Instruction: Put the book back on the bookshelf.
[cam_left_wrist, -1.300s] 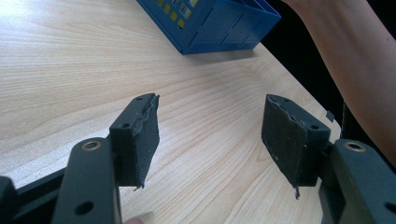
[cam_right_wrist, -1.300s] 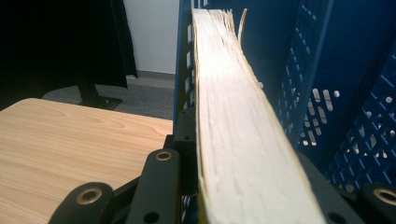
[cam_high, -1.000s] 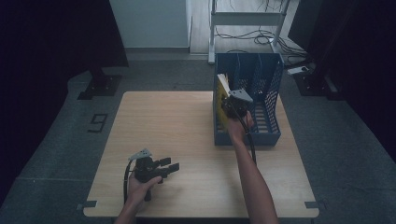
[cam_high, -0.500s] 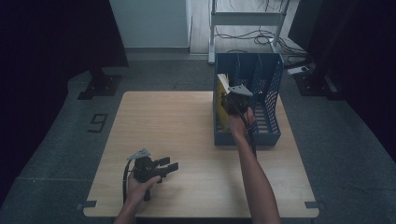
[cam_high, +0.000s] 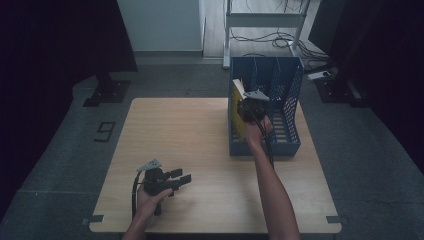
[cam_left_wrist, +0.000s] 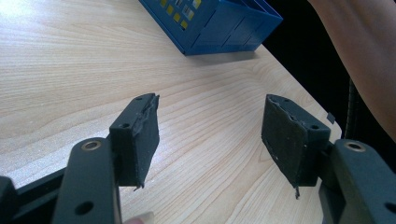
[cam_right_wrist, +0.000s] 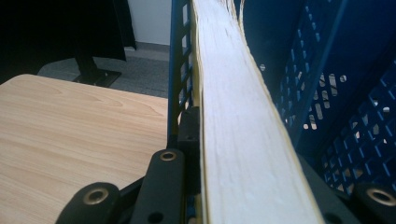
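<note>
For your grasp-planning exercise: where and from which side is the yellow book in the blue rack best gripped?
Grip the book across its thickness at the near page edge, coming from the rack's open front. It stands upright against the left wall, so only that edge is free, as the right claw shows.

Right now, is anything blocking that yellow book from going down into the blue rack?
Nothing visible does. The right tool is shut on the thick yellow-covered book, which stands on edge in the leftmost slot of the blue perforated plastic file rack, beside its left wall. The slot ahead of it looks free of other things.
</note>
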